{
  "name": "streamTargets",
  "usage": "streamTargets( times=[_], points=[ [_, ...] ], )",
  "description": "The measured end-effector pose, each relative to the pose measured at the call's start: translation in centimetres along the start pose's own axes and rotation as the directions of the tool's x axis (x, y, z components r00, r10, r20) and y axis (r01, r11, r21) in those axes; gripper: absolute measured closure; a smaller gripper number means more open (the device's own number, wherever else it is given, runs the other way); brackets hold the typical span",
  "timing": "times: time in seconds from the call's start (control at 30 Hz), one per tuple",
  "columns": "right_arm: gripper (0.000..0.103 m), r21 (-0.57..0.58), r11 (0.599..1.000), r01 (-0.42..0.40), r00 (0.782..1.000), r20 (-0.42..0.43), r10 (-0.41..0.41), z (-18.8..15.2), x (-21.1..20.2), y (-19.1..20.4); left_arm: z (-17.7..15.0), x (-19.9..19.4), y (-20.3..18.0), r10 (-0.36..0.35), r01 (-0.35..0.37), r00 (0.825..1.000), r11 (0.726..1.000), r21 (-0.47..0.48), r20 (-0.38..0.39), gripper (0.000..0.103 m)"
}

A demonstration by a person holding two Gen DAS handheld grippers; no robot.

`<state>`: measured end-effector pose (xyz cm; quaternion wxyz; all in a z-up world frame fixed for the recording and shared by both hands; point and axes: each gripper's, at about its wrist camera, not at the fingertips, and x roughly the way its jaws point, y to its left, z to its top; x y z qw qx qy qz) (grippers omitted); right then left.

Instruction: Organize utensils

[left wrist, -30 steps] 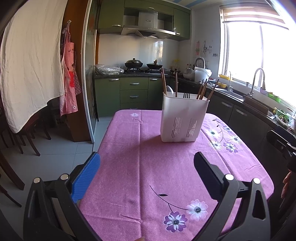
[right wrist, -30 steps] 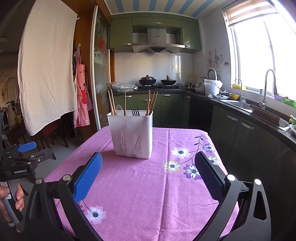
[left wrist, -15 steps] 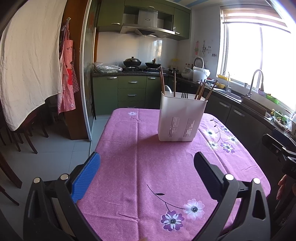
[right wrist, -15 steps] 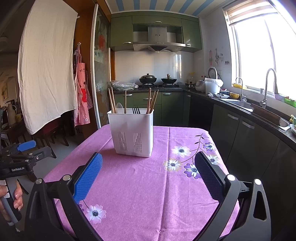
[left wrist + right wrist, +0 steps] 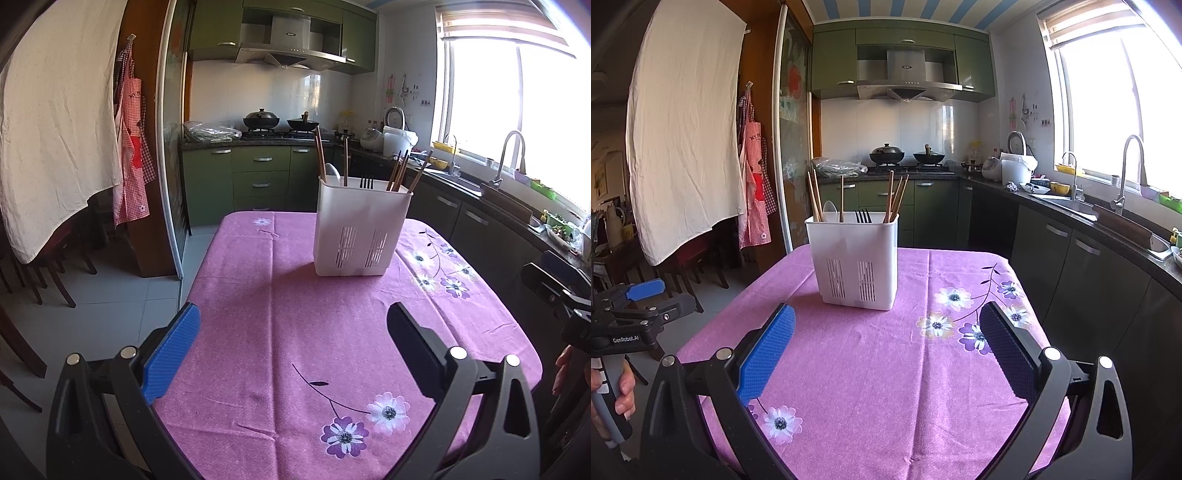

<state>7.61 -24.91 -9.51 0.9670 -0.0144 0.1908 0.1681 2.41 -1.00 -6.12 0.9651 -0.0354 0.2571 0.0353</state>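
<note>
A white plastic utensil holder (image 5: 362, 227) stands upright on the far half of a table with a purple floral cloth (image 5: 295, 332). It holds several wooden chopsticks (image 5: 399, 171), a spoon (image 5: 331, 173) and a black fork (image 5: 366, 182). It also shows in the right wrist view (image 5: 855, 258) with chopsticks (image 5: 895, 197). My left gripper (image 5: 293, 325) is open and empty, low over the near table edge. My right gripper (image 5: 886, 325) is open and empty, short of the holder.
Green kitchen cabinets and a stove with pots (image 5: 260, 120) stand behind the table. A counter with sink and tap (image 5: 1126, 177) runs along the right. A white cloth (image 5: 55, 129) and apron hang at the left. Chairs (image 5: 55, 266) stand left on the floor.
Both views have shifted slightly; the holder sits a little higher and nearer in the frames. Both grippers stay open and empty.
</note>
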Motion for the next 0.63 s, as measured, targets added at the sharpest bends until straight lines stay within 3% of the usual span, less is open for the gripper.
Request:
streamTargets(
  times=[0.27,0.63],
  points=[
    [0.004,-0.001,1.0,-0.004,1.0,-0.003,0.004,0.0,0.1,0.0,0.1,-0.1,-0.1,0.018,-0.019,0.999,0.999,0.026,0.029,0.007],
    [0.004,0.005,1.0,-0.008,1.0,-0.026,0.008,-0.1,1.1,-0.3,0.7,2.8,0.2,0.019,-0.019,1.0,0.999,0.026,-0.021,0.007]
  ],
)
